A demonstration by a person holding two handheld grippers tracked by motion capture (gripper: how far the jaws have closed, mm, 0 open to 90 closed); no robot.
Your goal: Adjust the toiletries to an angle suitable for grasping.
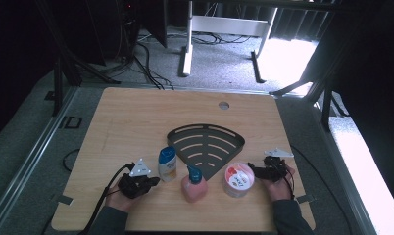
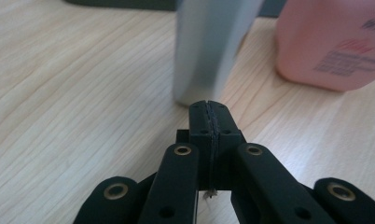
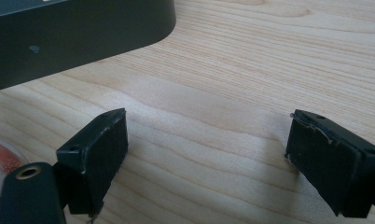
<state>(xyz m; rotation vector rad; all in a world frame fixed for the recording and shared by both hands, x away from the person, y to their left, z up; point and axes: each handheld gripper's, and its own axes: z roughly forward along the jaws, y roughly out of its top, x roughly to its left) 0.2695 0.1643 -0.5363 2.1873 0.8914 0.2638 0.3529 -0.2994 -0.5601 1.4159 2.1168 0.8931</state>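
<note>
On the wooden table, my left gripper (image 1: 156,180) lies low, pointing right at a white bottle with a blue cap (image 1: 167,164). In the left gripper view its jaws (image 2: 208,106) are pressed together with nothing between them, and the bottle's pale base (image 2: 206,51) stands just beyond the tips. A pink pump bottle (image 1: 193,186) (image 2: 335,42) stands to the right of it. My right gripper (image 1: 253,169) (image 3: 206,149) is open over bare wood, beside a round tub with a red and white lid (image 1: 238,179).
A black quarter-round slotted rack (image 1: 205,144) lies flat at the table's middle; its dark corner (image 3: 73,37) shows ahead of the right gripper. A cable hole (image 1: 224,105) sits near the far edge. Bare wood spreads across the far and left parts of the table.
</note>
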